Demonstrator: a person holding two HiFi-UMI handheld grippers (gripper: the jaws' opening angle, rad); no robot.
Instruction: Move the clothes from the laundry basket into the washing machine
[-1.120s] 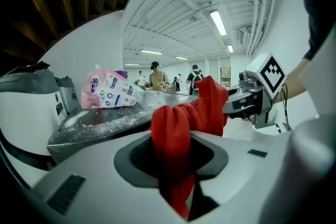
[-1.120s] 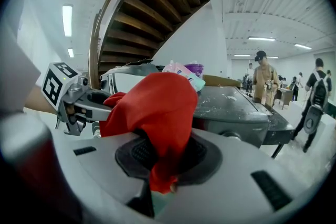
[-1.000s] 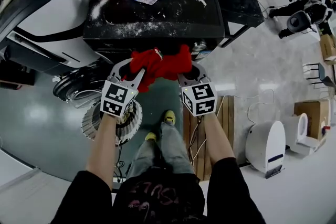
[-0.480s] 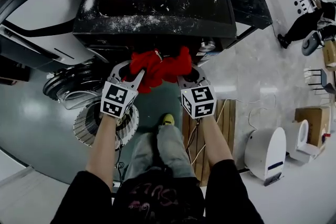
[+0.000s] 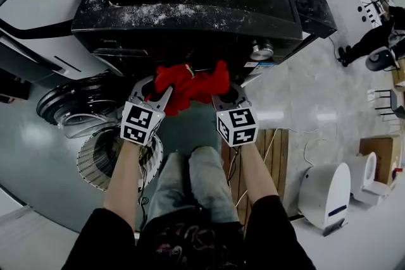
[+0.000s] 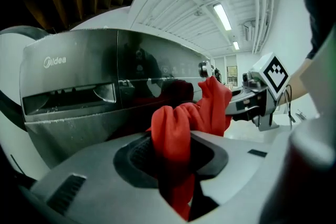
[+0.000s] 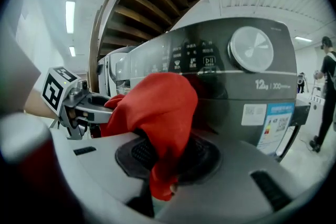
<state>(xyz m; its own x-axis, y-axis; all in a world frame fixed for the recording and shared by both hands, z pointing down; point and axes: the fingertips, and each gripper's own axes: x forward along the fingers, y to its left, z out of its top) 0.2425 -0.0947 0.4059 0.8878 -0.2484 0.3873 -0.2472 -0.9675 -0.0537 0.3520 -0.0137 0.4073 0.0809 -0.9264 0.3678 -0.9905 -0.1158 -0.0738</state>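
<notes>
**A:** Where was the red garment, and what held it?

**B:** You had the red garment (image 5: 188,82) in the air, close before the front panel of the dark washing machine (image 5: 190,16). Your left claw (image 5: 158,93) was clenched on one bunched end and your right claw (image 5: 223,95) on the other. Cloth spilled past the ribbed pads in both gripper views.

**A:** How would it handle?

**B:** I judged it light, soft and limp, a matte fabric that creased and sagged between your claws. It looked unlikely to slip, though a loose tail could snag on the door rim. Thick gathered folds, as you had them, seemed a better hold than a thin edge. The machine's front was hard and glossy, its top dusted with white powder.
</notes>
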